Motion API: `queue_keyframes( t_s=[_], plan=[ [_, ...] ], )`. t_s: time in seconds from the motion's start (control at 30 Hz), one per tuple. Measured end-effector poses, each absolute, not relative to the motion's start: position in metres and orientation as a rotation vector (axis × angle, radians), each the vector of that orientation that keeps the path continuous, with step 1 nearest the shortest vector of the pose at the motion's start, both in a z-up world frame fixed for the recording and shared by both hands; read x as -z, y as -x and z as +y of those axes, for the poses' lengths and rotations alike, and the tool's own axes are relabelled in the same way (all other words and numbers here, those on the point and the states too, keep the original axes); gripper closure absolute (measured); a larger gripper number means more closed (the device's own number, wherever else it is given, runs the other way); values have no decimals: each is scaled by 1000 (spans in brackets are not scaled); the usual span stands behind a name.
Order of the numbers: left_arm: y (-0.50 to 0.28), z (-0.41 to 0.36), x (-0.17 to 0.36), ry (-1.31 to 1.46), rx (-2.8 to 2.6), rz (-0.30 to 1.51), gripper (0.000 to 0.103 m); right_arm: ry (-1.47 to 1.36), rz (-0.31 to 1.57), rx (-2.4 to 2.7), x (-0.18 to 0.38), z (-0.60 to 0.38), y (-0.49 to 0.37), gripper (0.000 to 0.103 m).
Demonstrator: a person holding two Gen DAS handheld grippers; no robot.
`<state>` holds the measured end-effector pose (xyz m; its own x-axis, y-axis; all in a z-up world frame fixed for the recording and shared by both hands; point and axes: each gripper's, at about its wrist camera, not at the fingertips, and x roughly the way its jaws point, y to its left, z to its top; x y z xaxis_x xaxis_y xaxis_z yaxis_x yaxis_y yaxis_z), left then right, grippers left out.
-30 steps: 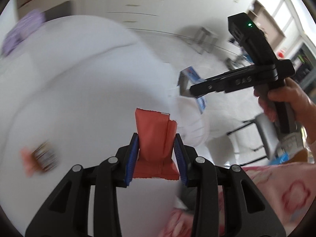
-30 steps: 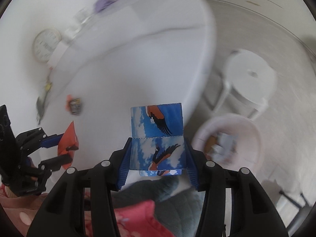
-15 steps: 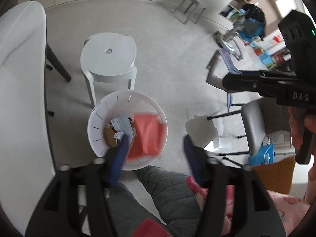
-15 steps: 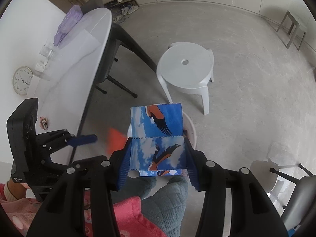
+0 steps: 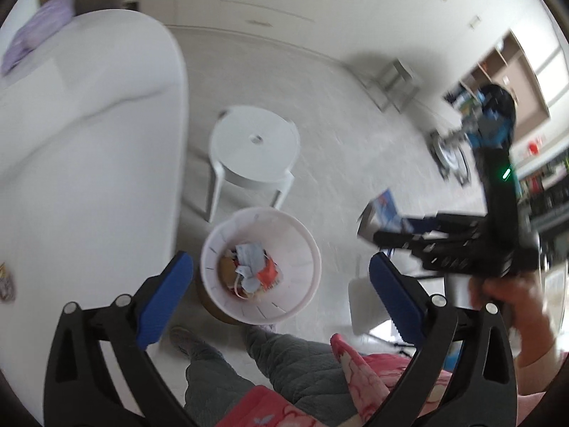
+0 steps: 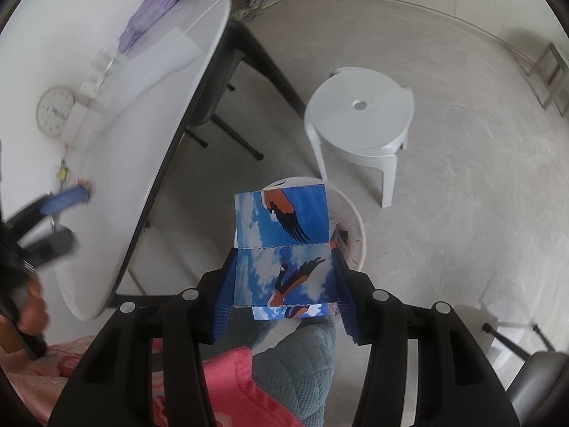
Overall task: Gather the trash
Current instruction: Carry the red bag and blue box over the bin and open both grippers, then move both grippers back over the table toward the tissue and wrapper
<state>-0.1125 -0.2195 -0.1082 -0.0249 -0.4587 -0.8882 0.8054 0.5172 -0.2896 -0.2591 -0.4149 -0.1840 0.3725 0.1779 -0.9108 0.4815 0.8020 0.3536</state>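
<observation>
In the left wrist view my left gripper [image 5: 281,277] is open and empty above a white waste bin [image 5: 306,249] on the floor. The red wrapper [image 5: 267,273] lies in the bin among other trash. My right gripper [image 6: 282,281] is shut on a blue box with bird pictures [image 6: 282,245], held over the bin [image 6: 357,235]. The right gripper with the box [image 5: 386,210] also shows in the left wrist view at right. A small wrapper [image 5: 7,283] lies on the white table [image 5: 89,163] at the far left.
A white plastic stool [image 5: 254,151] stands just beyond the bin, also in the right wrist view [image 6: 359,114]. The table [image 6: 142,114] has dark legs and carries a purple item [image 6: 147,21]. My knees are below the grippers. A grey chair [image 6: 540,380] is at lower right.
My left gripper swung from the table to over the bin, opened and dropped the red wrapper into it. My right gripper moved over the bin, still holding the blue box.
</observation>
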Motion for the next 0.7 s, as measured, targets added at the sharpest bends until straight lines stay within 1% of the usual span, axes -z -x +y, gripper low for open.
queue_keyframes(
  t_s=[0.1, 0.17, 0.23, 0.27, 0.37, 0.43, 0.5, 0.7],
  plan=[
    [103, -199, 97, -337, 979, 1199, 8, -592, 1218, 183, 191, -397, 245, 52],
    [100, -190, 91, -334, 944, 1184, 8, -553, 1236, 176, 198, -386, 235, 46],
    [93, -178, 90, -333, 905, 1183, 8, -529, 1255, 192, 208, -378, 226, 19],
    [91, -175, 90, -331, 894, 1184, 8, -514, 1271, 211, 214, -374, 221, 15],
    [83, -160, 89, -336, 844, 1183, 8, -520, 1303, 235, 221, -365, 208, 11],
    [78, -151, 86, -330, 825, 1178, 8, -563, 1286, 231, 218, -362, 203, 5],
    [74, -144, 84, -318, 815, 1175, 8, -593, 1261, 217, 211, -358, 197, 3],
    [61, -122, 86, -272, 789, 1183, 8, -545, 1253, 204, 193, -343, 171, 3]
  ],
)
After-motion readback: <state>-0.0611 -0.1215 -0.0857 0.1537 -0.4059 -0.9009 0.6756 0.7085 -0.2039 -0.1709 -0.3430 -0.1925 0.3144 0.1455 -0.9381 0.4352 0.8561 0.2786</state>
